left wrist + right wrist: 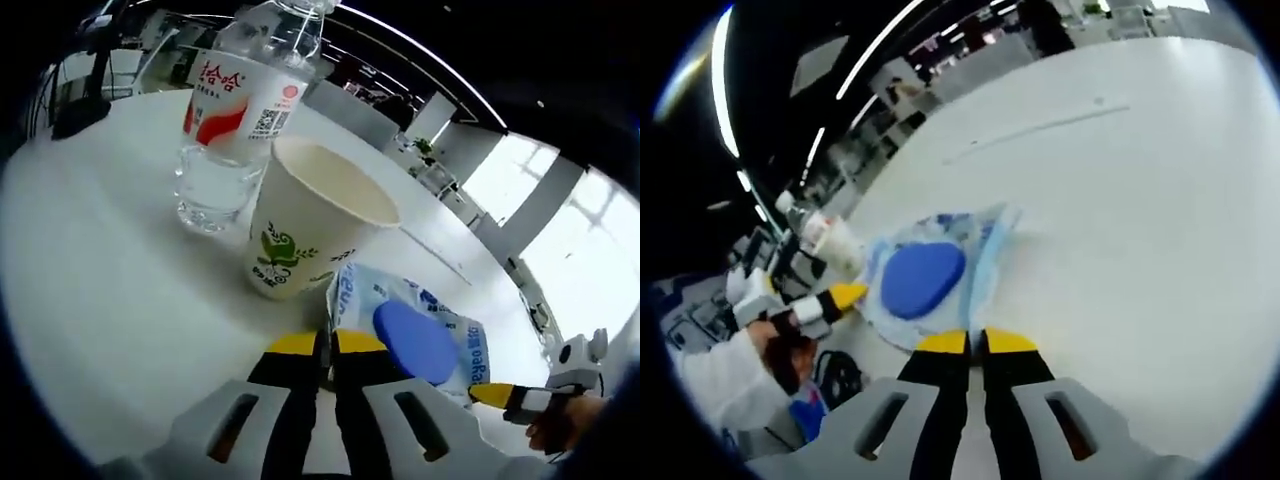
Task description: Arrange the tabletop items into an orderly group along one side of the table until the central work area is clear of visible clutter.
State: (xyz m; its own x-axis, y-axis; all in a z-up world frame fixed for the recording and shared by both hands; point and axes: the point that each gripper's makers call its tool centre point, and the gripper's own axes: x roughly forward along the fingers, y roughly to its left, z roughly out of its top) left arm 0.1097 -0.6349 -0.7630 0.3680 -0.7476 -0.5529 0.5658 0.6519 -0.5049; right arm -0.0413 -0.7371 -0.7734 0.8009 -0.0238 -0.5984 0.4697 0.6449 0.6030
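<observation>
White table: paper cup stood between water bottle and wipes packet; left gripper and right gripper jaws together beside packet.

Open-plan office or lab-type workspace. Large white table in the foreground, long strip ceiling lights overhead, big bright windows with white pillars between them. More desks and office clutter in the dim background. A black stand sits at the table's far edge.
</observation>
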